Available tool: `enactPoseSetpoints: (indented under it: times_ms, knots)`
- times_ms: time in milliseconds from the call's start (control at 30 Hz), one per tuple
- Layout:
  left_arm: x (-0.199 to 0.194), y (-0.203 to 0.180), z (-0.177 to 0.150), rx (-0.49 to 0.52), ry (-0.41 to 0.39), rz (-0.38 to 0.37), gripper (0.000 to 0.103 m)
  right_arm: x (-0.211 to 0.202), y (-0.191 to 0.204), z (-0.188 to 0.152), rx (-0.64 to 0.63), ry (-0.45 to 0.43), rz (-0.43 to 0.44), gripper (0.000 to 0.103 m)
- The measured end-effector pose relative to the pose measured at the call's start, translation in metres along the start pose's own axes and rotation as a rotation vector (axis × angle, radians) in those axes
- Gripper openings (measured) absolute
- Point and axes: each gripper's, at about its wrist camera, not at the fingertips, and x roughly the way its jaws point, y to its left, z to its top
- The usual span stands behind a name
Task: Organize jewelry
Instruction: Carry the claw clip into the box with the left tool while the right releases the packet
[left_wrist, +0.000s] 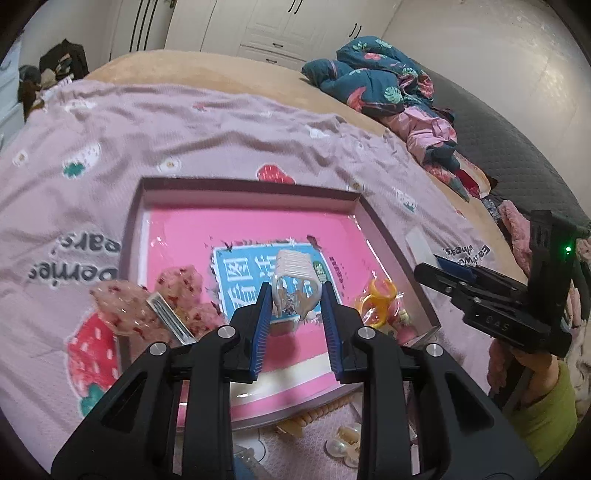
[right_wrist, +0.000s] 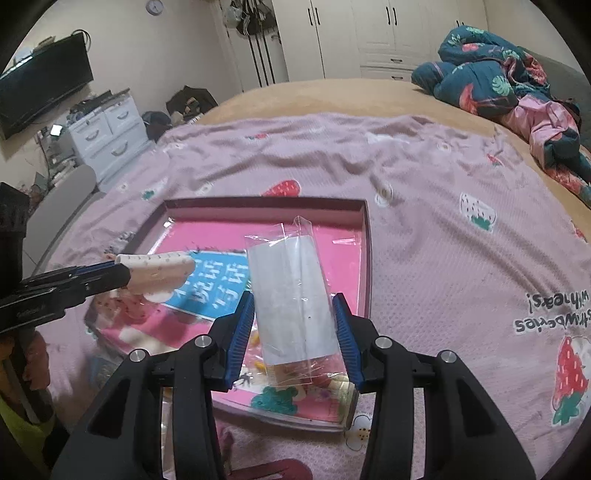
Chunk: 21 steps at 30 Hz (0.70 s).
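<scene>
Pink tray (left_wrist: 391, 236); strawberry-print mauve blanket (left_wrist: 221, 140).

White hair claw (left_wrist: 293, 286) above pink-lined tray (left_wrist: 255, 192)

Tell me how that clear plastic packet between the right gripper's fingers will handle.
The clear plastic packet looks thin and crinkled, so probably floppy and light. Its glossy film may slip against the right gripper pads. The white card inside likely stiffens the middle.

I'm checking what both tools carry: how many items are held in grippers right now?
2. The white hair claw sits between the left gripper fingers over the pink tray; the clear packet is in the right gripper.
</scene>
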Motion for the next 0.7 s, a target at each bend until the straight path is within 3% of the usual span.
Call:
enactPoseSetpoints:
  times_ms: [267, 467, 633, 700]
  knots:
    - [0.010, 0.012, -0.015, -0.028, 0.025, 0.010, 0.019, 0.020, -0.005, -0.010, 0.016, 0.025, -0.066, 0.043]
    - [0.004, 0.018, -0.022, -0.041, 0.023, 0.012, 0.019, 0.022, -0.009, -0.011, 0.041, 0.027, -0.065, 0.045]
    - [0.000, 0.019, -0.026, -0.045, 0.025, 0.014, 0.019, 0.017, -0.009, -0.013, 0.054, 0.023, -0.060, 0.050]
    - [-0.003, 0.020, -0.027, -0.043, 0.022, 0.022, 0.024, 0.011, -0.010, -0.015, 0.065, 0.010, -0.055, 0.057]
